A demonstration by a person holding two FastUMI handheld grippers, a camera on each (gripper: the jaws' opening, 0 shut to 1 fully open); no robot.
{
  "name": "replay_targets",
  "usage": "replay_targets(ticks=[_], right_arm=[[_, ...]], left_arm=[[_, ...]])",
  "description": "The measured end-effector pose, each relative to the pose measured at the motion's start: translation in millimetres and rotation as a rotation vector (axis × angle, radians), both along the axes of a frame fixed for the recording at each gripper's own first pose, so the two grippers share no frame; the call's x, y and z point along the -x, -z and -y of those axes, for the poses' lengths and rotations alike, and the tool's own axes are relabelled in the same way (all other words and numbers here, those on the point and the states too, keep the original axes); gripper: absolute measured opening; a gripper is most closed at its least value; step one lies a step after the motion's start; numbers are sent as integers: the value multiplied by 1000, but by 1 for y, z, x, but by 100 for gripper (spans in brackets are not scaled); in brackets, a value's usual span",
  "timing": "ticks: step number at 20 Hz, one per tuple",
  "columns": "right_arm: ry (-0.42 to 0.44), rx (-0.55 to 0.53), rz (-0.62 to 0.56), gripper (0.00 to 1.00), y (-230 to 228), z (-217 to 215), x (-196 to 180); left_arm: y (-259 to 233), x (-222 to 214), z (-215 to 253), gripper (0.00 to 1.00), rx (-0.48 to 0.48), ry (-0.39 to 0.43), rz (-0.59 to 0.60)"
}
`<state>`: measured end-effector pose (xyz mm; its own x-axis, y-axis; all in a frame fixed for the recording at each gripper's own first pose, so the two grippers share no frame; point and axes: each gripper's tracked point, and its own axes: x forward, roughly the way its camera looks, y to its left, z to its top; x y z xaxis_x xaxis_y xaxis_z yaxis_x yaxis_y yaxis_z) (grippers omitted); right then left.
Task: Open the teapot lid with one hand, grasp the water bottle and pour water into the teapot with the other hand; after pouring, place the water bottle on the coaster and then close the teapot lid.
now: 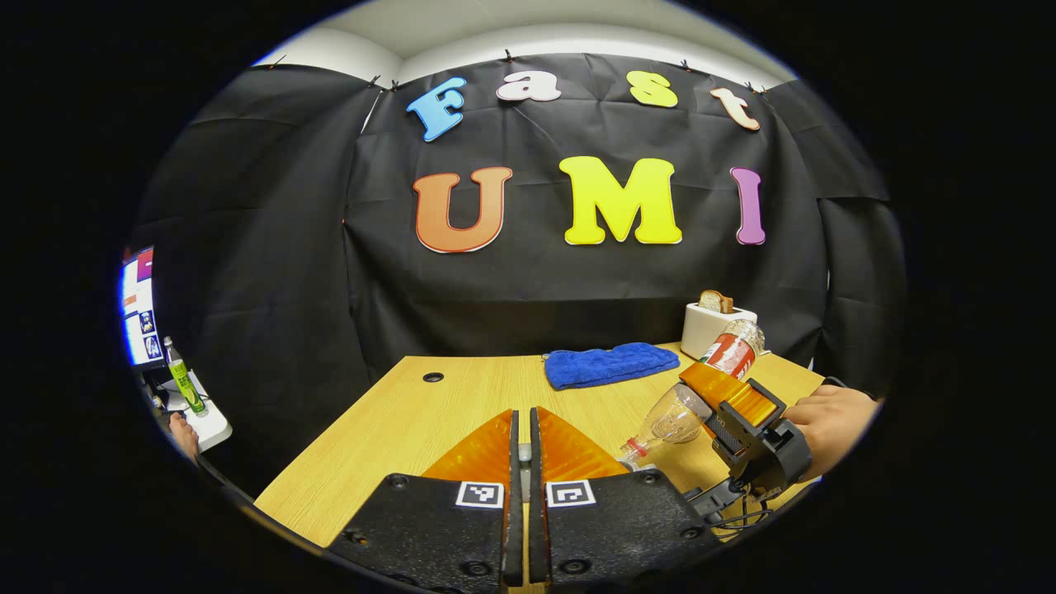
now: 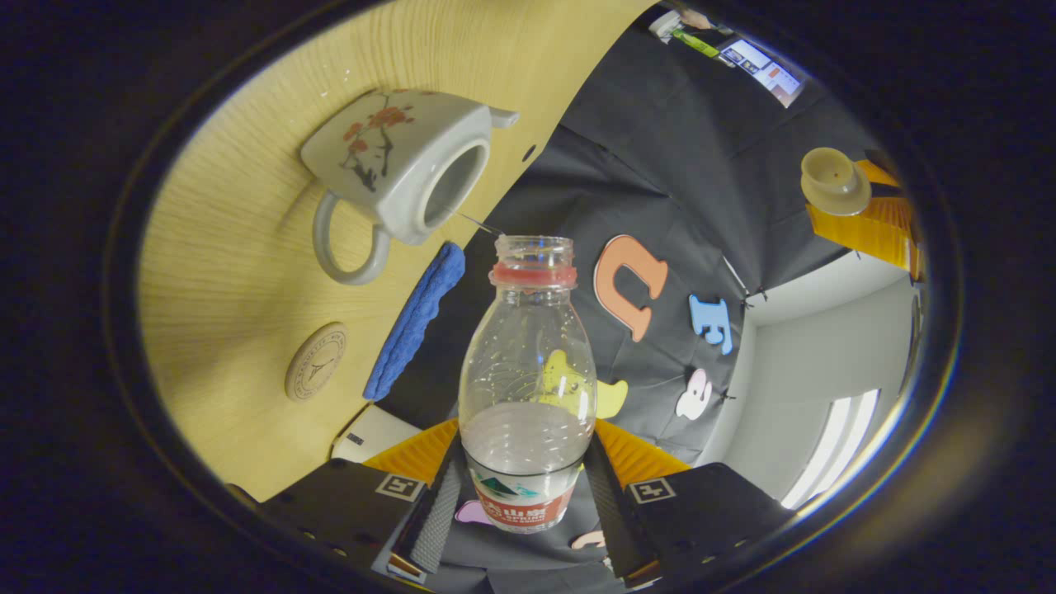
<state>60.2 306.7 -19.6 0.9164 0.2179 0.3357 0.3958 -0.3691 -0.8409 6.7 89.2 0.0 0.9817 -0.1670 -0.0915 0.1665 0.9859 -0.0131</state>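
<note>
A: Where do we stand in the pour?

B: We hold the water bottle (image 2: 528, 388) clamped between both fingers of the right gripper (image 2: 528, 495), tipped neck-down toward the teapot (image 2: 396, 173). In the left gripper view the bottle (image 1: 701, 388) slants with its mouth low, above the table (image 1: 396, 429). The pouring step appears to be under way.

A: And the left gripper (image 1: 520, 462)?

B: Its fingers stand nearly together, gripping the knob of the lid (image 2: 833, 177), which we see lifted well clear of the pot in the right gripper view.

A: How do we pour well?

B: We judge that the open bottle mouth should stay over the round opening of the pot, and the tilt should deepen slowly so the stream stays thin. The lid should stay off to the side until the bottle is away.

A: What of materials?

B: The bottle is clear, thin-walled plastic with a ribbed neck ring, likely to flex under a hard squeeze. The pot is glazed white ceramic, squarish, with a loop handle and a floral motif; smooth and rigid.

A: The destination?

B: The coaster (image 2: 316, 361), a flat pale disc, lies on the wood-grain table beside the folded blue towel (image 2: 417, 318), well apart from the pot.
</note>
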Motion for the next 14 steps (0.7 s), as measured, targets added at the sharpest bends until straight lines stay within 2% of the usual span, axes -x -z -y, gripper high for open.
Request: replay_targets(ticks=[9,13,14], right_arm=[[-23,10,49,74,-5,-5,4],[-6,-69,42,77,-2,6,2],[-1,-103,37,74,-1,11,3]], left_arm=[[4,-2,0,5,-11,0,-12],[4,-1,-2,5,-14,-6,-7],[3,-2,-2,5,-15,-8,-9]])
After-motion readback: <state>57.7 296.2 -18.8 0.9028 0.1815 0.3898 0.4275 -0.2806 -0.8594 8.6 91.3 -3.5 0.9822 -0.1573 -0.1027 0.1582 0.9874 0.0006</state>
